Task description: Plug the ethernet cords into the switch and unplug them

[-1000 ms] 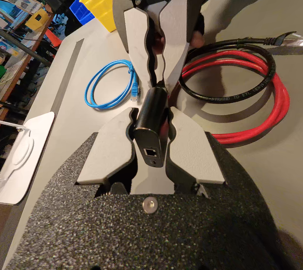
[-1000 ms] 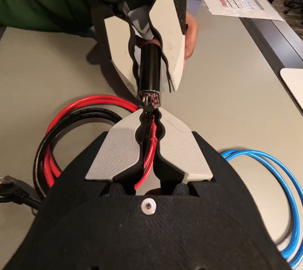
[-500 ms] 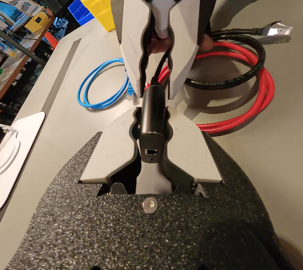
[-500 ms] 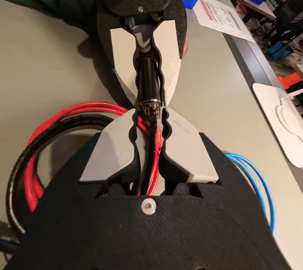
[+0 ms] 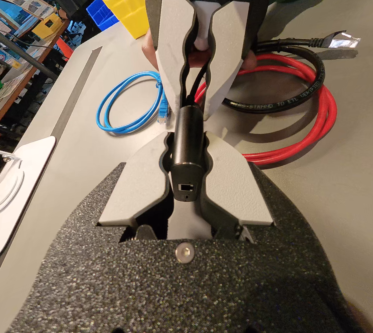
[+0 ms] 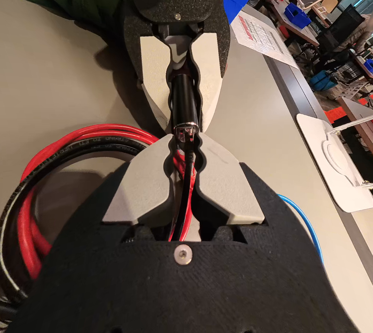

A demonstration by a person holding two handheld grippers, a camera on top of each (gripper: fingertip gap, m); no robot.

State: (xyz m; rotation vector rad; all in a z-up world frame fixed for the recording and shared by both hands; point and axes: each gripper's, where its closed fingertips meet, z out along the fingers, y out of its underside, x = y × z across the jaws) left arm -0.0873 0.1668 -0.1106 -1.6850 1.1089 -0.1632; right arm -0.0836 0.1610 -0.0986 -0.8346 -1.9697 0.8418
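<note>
Left wrist view shows the left gripper (image 5: 186,159) clamped on the black switch (image 5: 187,141) at frame centre, its near port empty. Opposite, the right gripper (image 6: 185,141) pinches the black cord (image 6: 186,186), whose plug sits at the switch's far end. Probably best to keep both tools in 1 line and push straight

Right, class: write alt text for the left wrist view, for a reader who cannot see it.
The left gripper is closed on a black cylindrical switch, while the right gripper opposite holds the black ethernet cord at the switch's far end. Coiled blue cord and red cord lie on the grey table.
</note>
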